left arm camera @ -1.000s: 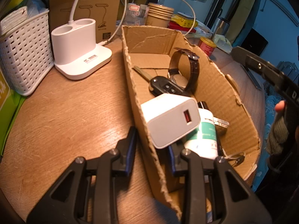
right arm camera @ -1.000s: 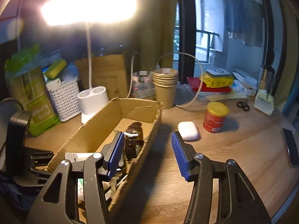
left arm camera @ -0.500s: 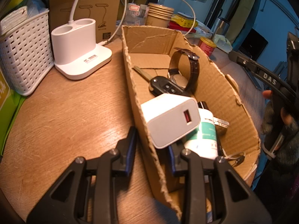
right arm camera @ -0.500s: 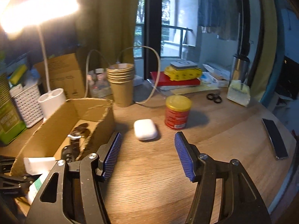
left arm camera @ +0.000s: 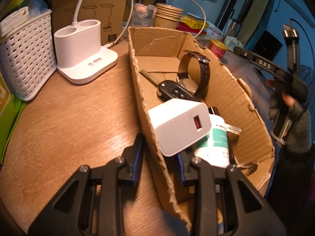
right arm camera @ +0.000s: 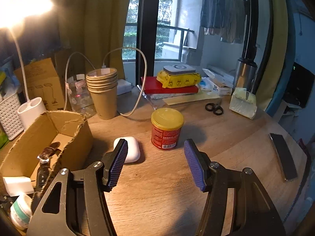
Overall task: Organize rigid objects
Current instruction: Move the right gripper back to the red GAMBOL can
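An open cardboard box (left arm camera: 226, 90) on the wooden table holds a white charger (left arm camera: 177, 125), a car key (left arm camera: 173, 92), a brown-strapped watch (left arm camera: 196, 66) and a white bottle with a teal label (left arm camera: 216, 143). My left gripper (left arm camera: 159, 149) is shut on the box's near left wall, one finger outside and one inside. My right gripper (right arm camera: 155, 157) hangs open over bare table to the right of the box (right arm camera: 23, 143). A white earbud case (right arm camera: 132, 149) lies just behind its left finger. A red can with a yellow lid (right arm camera: 166, 133) stands ahead between the fingers.
A dark phone (right arm camera: 283, 157) lies near the table's right edge. Scissors (right arm camera: 214, 109), stacked paper cups (right arm camera: 104, 90), books and a looping cable crowd the back. A white lamp base (left arm camera: 82, 51) and a white basket (left arm camera: 23, 55) stand left of the box. A gloved hand (left arm camera: 289, 114) holds the right gripper.
My right gripper swung from over the box to the right, above the table near the earbud case and can, and its jaws stand slightly wider. The left gripper kept still.
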The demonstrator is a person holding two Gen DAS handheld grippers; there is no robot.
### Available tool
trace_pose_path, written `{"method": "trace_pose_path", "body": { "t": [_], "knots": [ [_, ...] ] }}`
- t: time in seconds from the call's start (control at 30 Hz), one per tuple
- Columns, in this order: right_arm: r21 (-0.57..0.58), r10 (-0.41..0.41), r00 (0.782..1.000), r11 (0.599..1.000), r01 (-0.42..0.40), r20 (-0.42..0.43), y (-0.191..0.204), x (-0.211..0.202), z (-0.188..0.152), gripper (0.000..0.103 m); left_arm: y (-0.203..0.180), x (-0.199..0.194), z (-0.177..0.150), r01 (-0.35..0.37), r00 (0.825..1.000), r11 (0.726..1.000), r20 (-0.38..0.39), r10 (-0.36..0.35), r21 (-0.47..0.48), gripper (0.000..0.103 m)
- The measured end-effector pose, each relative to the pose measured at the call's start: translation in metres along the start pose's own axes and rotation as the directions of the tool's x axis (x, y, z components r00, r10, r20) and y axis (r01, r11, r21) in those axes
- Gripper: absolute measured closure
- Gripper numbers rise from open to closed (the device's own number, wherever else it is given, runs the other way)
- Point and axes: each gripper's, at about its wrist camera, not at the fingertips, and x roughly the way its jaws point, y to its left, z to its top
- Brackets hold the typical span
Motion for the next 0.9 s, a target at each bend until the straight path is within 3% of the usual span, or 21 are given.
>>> {"method": "trace_pose_path", "body": {
  "t": [0.23,0.9],
  "knots": [
    [0.002,-0.007,1.0,1.0,0.007,-0.023,-0.004,0.016,0.001,0.035,0.0,0.0,0.0,0.0,1.0,1.0,0.0,0.0,0.0,0.072],
    [0.024,-0.016,0.997,1.0,0.018,-0.076,-0.024,0.07,0.025,0.034,0.0,0.0,0.0,-0.001,1.0,1.0,0.002,0.001,0.0,0.072]
  ]
}}
